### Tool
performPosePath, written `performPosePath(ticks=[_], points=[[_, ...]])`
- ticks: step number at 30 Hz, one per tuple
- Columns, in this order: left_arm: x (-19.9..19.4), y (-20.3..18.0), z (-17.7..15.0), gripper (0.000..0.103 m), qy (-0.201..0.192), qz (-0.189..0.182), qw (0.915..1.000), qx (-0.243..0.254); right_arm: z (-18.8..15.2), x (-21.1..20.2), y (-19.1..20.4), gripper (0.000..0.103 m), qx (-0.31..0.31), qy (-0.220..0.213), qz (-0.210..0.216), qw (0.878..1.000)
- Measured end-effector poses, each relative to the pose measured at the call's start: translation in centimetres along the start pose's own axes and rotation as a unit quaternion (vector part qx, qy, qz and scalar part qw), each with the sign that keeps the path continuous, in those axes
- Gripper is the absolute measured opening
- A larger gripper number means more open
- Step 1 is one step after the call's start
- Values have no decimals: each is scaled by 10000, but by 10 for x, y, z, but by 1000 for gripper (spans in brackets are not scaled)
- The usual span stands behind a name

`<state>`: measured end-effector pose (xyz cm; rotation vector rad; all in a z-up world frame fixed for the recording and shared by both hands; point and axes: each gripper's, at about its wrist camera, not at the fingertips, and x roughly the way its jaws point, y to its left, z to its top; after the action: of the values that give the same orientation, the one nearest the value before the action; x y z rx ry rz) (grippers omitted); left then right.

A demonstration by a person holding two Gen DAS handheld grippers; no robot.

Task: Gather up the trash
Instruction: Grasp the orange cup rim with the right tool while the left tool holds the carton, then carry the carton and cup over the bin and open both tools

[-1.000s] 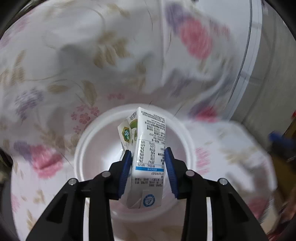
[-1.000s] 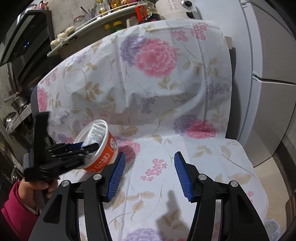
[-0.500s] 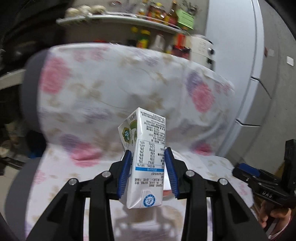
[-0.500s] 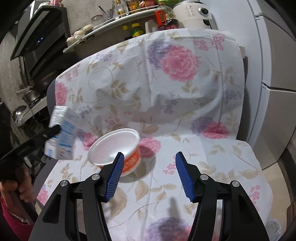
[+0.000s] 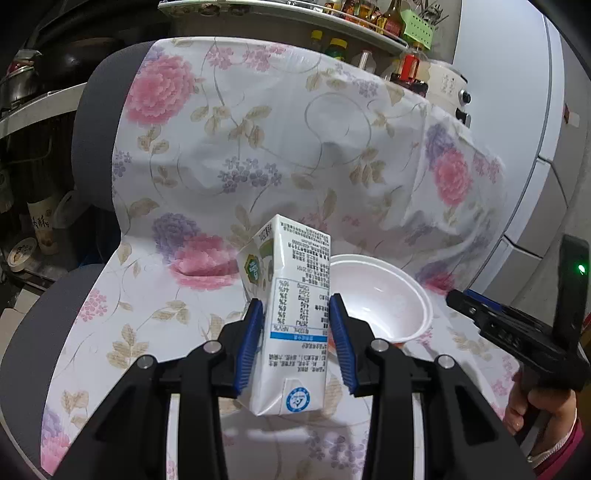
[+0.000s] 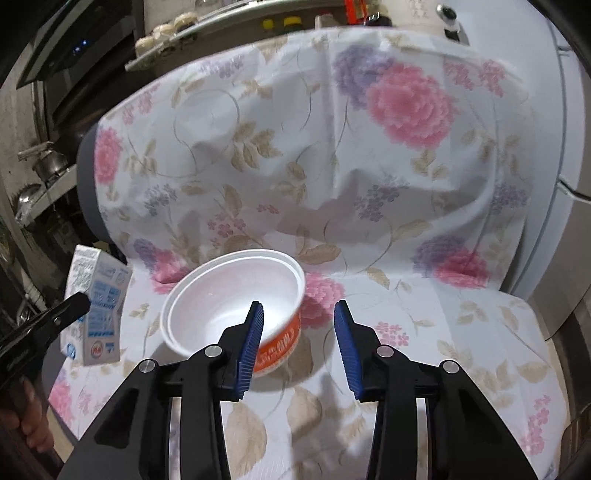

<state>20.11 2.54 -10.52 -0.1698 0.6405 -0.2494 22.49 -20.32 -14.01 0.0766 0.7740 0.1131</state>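
Observation:
A white milk carton point(image 5: 299, 258) with blue print stands upright between the blue pads of my left gripper point(image 5: 295, 300), which is shut on it above the chair seat. To its right sits a white foam bowl point(image 5: 380, 295) with an orange outer wall, empty inside. In the right wrist view the bowl point(image 6: 221, 295) lies just ahead of my right gripper point(image 6: 299, 306). Its jaws are closing, one finger over the bowl's inside and one outside its right wall, and the pads do not touch it. The held carton point(image 6: 98, 302) hangs left of the bowl.
A floral cloth point(image 6: 369, 155) covers the grey chair's point(image 5: 92, 122) seat and back. A white fridge point(image 5: 517, 110) stands to the right. Behind the chair, a shelf point(image 5: 332, 22) holds bottles and jars. Pots and clutter sit at the left. A hand point(image 5: 539, 410) holds the right gripper.
The left gripper lifted the carton out of the bowl and carried it left. The right gripper came forward to the bowl's right rim, and its jaws narrowed.

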Motion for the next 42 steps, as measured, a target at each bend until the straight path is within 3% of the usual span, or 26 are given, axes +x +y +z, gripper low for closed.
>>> performPosePath(ticks=[7, 12, 13, 17, 22, 25, 32, 37, 42], points=[[14, 2, -5, 36, 159, -31, 9999, 25, -5, 40, 3, 42, 114, 449, -34, 9989], [17, 3, -9, 36, 232, -46, 9997, 19, -11, 42, 10, 41, 36, 582, -17, 9983], [17, 3, -10, 36, 236, -47, 9997, 18, -12, 41, 10, 37, 34, 571, -21, 9984], [8, -2, -11, 36, 204, -101, 9997, 19, -10, 26, 4, 7, 143, 437, -16, 9989], [-11, -16, -11, 36, 106, -239, 9996, 103, -9, -8, -4, 4, 207, 128, 6, 9997], [-24, -30, -11, 36, 27, -361, 9992, 180, -14, -40, -16, 4, 221, -95, -187, 9995], [-50, -93, -26, 36, -85, -1014, 9932, 573, -44, -124, -70, 4, 641, -589, -437, 9952], [-56, -152, -50, 36, -12, -1604, 9824, 958, -75, -185, -117, 4, 999, -892, -883, 9870], [-58, -222, -79, 36, 185, -2321, 9621, 1417, -113, -242, -160, 4, 1375, -1032, -1436, 9746]])
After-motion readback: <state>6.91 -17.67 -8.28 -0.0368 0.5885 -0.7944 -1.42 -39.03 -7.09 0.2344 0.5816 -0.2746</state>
